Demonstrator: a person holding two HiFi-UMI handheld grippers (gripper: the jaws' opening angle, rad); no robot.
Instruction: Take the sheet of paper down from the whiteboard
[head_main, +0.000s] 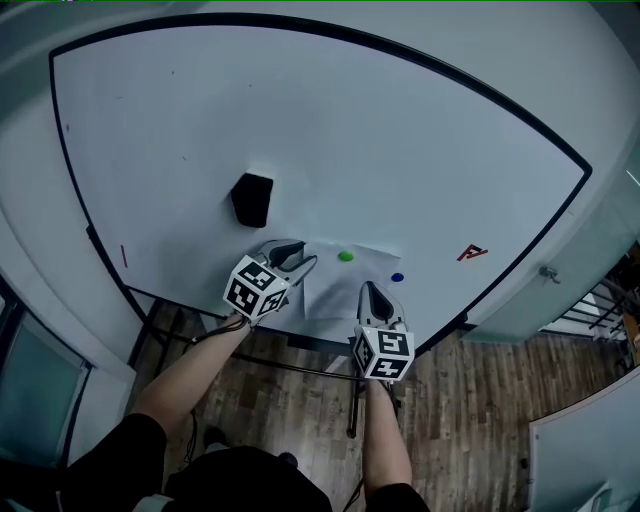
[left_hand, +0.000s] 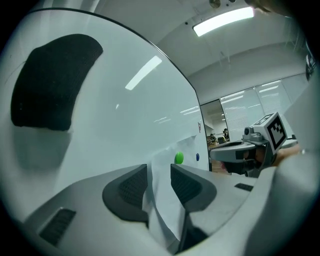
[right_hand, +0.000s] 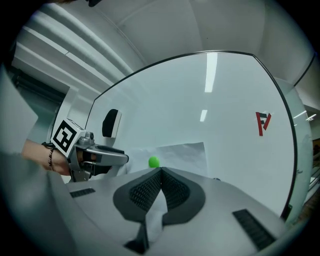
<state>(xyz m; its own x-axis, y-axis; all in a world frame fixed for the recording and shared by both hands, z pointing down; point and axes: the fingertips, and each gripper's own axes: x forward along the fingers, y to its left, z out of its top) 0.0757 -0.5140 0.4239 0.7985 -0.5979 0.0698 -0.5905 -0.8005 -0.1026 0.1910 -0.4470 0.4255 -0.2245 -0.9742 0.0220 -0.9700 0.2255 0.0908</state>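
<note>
Your right claw (right_hand: 161, 172) has its jaws pressed together on the lower edge of the sheet of paper (head_main: 335, 290), which shows pinched between the ribbed pads in the right gripper view. Your left claw (left_hand: 159, 172) stands with its jaws apart; the sheet's left edge runs up through the gap between them, and no squeeze on it shows. Both claws point level at the whiteboard (head_main: 300, 120), left one at the sheet's left side, right one below its middle. The whiteboard fills most of the head view, dark-framed and almost bare. The sheet hangs low on it, between your two claws, with its bottom part bent out from the board. A black eraser (head_main: 252, 199) sits above your left claw, well clear of the sheet. A small red mark (head_main: 472, 253) lies off to the right. A green magnet (head_main: 346, 256) sits on the sheet near its top edge, and a blue magnet (head_main: 397, 278) is at its right edge.
</note>
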